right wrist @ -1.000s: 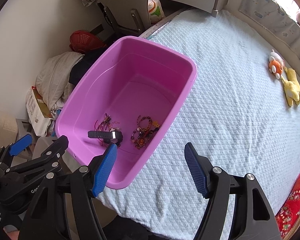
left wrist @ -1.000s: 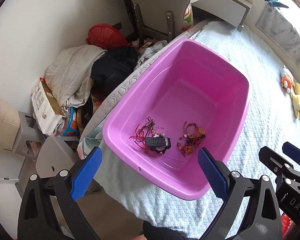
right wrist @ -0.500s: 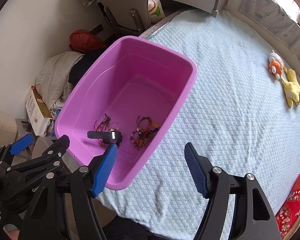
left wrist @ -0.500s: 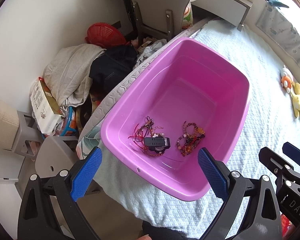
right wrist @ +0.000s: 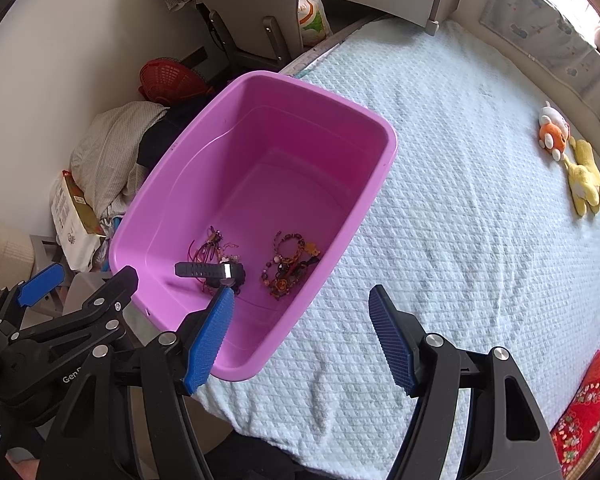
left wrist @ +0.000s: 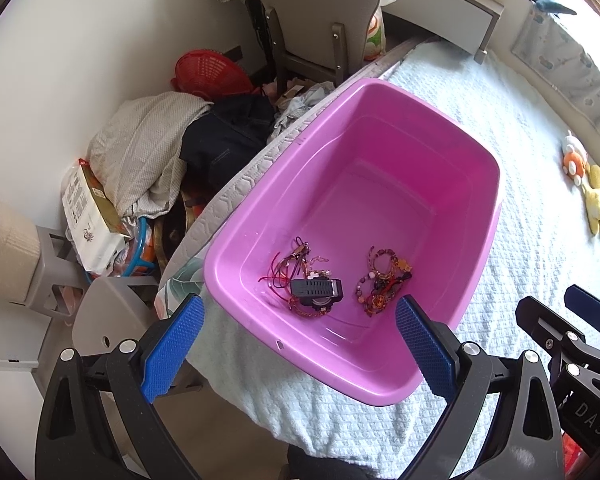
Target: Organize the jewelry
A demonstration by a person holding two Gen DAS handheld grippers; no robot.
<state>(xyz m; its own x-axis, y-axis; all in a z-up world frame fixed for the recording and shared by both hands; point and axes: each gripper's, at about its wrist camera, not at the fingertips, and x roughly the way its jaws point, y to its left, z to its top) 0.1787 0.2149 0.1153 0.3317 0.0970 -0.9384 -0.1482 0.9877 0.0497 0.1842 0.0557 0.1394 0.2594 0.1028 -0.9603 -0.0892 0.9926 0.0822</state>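
Two heaps of jewelry lay on the floor of the pink tub [left wrist: 452, 152] in your left wrist view, both just ahead of the open jaws and between them. Your left gripper [left wrist: 296, 344] held nothing; its blue pads stood wide apart over the near rim. The left heap [left wrist: 300, 276] of red cords carried a black watch [left wrist: 316, 290] on top, and the beaded heap [left wrist: 382, 280] sat a little to the right of it, apart from it. Compared with one second before, almost nothing had changed: the tub only slid slightly in the picture, so you had drifted a bit and no piece had moved.

In your right wrist view the right gripper [right wrist: 300, 336] was also open and empty. The tub [right wrist: 364, 120] lay ahead and to the left of these jaws, and the watch [right wrist: 210, 271] showed just beyond the tip of the left pad [right wrist: 208, 340], not touching it as far as I could judge. The beaded heap [right wrist: 288, 266] lay ahead, nearer the left jaw than the right. This view also stayed nearly the same.

All visible jewelry was in the tub, in two groups. Such a scene fits sorting already finished, and also pieces waiting to be taken out.
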